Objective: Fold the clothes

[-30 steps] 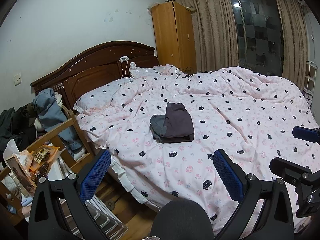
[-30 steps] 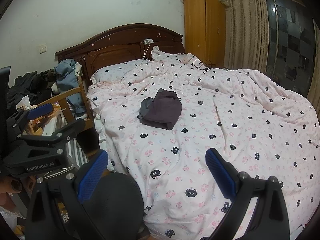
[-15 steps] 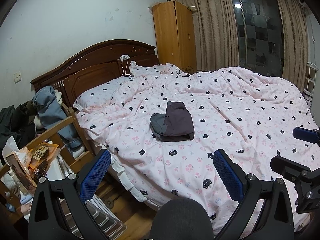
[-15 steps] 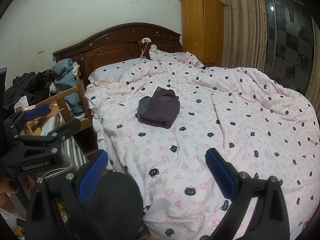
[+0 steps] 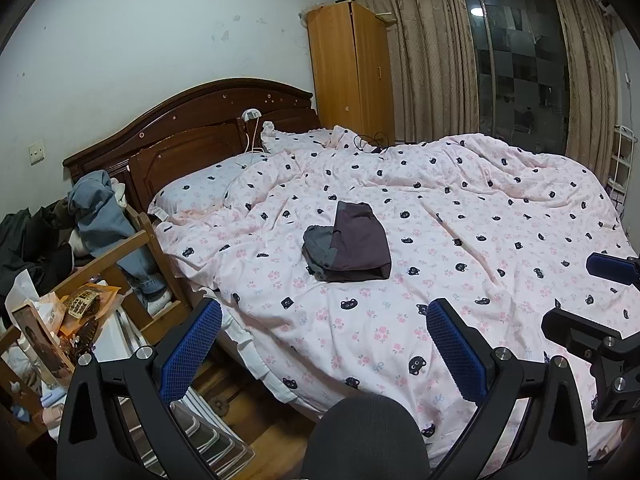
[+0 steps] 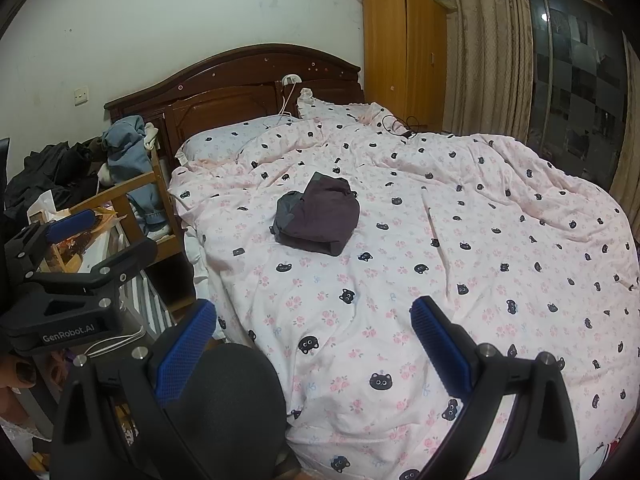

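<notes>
A folded dark maroon and grey garment lies on the pink cat-print duvet near the middle of the bed. My left gripper is open and empty, held back from the bed's near edge, well short of the garment. My right gripper is also open and empty, over the duvet's near edge. The right gripper's body shows at the right edge of the left wrist view, and the left gripper's body at the left edge of the right wrist view.
A wooden chair heaped with jeans and dark clothes stands left of the bed beside a cluttered shelf. The dark headboard, a wardrobe and curtains are behind. A black round chair back sits just below the grippers.
Both views have shifted slightly; the garment sits a little lower in frame and the room a touch farther. Both grippers stay open and empty.
</notes>
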The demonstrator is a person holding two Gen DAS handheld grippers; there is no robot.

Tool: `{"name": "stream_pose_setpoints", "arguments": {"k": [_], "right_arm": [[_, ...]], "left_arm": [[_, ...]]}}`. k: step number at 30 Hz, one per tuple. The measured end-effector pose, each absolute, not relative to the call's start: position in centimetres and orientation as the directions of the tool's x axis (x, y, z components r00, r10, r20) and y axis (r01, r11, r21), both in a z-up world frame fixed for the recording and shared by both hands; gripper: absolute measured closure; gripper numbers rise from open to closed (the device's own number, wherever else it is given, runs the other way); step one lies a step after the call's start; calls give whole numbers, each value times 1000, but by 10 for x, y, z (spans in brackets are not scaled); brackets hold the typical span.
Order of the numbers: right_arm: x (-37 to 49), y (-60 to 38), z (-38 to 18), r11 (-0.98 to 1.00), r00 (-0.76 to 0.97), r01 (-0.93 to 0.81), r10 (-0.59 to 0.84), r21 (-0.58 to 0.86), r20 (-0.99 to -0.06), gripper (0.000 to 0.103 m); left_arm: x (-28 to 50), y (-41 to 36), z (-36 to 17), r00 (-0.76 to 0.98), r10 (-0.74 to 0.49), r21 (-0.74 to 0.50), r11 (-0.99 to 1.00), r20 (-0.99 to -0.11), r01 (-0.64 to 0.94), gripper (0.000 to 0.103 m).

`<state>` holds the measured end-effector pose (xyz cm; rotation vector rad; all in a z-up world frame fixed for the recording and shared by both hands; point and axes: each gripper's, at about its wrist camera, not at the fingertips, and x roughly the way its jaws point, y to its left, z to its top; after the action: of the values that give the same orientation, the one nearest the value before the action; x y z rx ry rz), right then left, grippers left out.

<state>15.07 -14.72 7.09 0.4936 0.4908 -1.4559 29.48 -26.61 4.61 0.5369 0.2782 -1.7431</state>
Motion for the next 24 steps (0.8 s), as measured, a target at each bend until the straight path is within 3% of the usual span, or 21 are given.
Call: {"name": "stream_pose_setpoints", "arguments": {"k": [24], "right_arm": [[156, -145, 72, 67, 65, 998, -805, 18, -590, 3]], "left_arm": [[302, -265, 46, -134, -865, 110, -213, -484, 971, 1]]}}
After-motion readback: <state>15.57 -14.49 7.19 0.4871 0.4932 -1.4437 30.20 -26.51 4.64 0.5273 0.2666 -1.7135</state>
